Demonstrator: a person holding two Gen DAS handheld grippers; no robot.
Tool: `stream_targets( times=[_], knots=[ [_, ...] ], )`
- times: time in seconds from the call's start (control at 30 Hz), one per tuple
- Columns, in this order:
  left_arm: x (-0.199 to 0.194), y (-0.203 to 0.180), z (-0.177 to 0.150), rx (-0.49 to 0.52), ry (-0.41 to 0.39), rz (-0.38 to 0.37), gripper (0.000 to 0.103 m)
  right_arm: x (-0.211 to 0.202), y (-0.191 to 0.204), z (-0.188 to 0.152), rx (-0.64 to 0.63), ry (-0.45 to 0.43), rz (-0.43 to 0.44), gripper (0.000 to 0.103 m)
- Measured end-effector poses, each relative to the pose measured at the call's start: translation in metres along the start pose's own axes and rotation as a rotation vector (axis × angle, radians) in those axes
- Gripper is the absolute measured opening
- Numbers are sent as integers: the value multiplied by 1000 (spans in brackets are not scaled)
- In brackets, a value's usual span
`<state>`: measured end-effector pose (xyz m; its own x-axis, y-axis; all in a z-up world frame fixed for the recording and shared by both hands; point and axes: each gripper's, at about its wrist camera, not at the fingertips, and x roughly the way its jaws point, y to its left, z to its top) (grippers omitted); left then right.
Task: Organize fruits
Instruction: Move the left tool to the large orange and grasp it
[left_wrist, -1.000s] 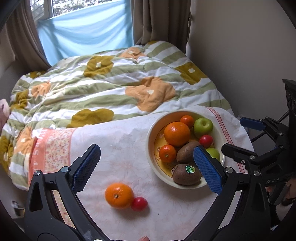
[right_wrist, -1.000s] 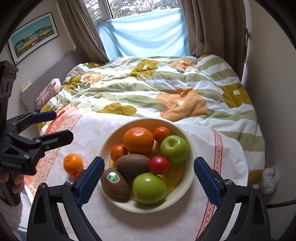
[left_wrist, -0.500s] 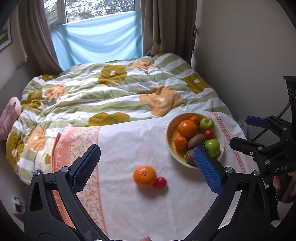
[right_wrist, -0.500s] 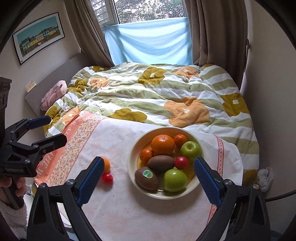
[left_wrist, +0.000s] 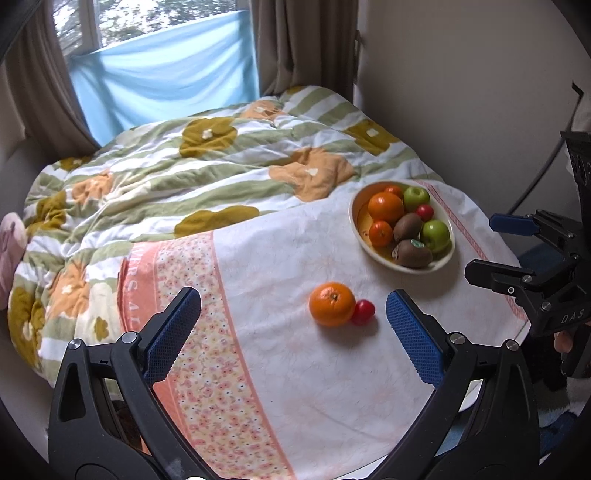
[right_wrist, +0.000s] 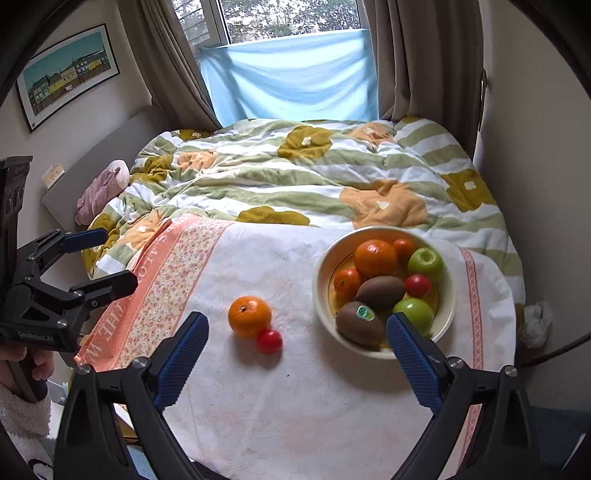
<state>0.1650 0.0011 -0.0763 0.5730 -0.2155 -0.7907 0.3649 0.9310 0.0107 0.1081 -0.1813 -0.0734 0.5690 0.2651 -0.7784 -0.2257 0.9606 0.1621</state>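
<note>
An orange (left_wrist: 331, 303) and a small red fruit (left_wrist: 363, 312) lie touching on the white cloth, outside the bowl; they also show in the right wrist view, the orange (right_wrist: 249, 316) and the red fruit (right_wrist: 269, 340). A cream bowl (left_wrist: 406, 266) holds oranges, two green apples, two kiwis and a red fruit; its rim shows in the right wrist view (right_wrist: 320, 273). My left gripper (left_wrist: 293, 334) is open and empty, held back above the cloth. My right gripper (right_wrist: 297, 345) is open and empty, near the table's front.
The table is covered by a white cloth with an orange floral band (right_wrist: 162, 273). Behind it lies a bed with a flowered quilt (right_wrist: 295, 177). A wall (left_wrist: 461, 92) stands close on the right. A pink soft toy (right_wrist: 103, 190) lies at the bed's left.
Both grippers have pulled back and up from the table, so the bowl and loose fruits look smaller and farther. Both stayed open. No fruit moved.
</note>
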Motion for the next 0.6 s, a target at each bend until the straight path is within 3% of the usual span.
stream_targets(
  times=[0.3,0.6],
  knots=[
    [53,9,-12,181,86,-102,103,33,16,-19,15,62,-37,97],
    [115,7,-16,299,106,-240,103,74,16,-41,6,107,-77,97]
  ],
)
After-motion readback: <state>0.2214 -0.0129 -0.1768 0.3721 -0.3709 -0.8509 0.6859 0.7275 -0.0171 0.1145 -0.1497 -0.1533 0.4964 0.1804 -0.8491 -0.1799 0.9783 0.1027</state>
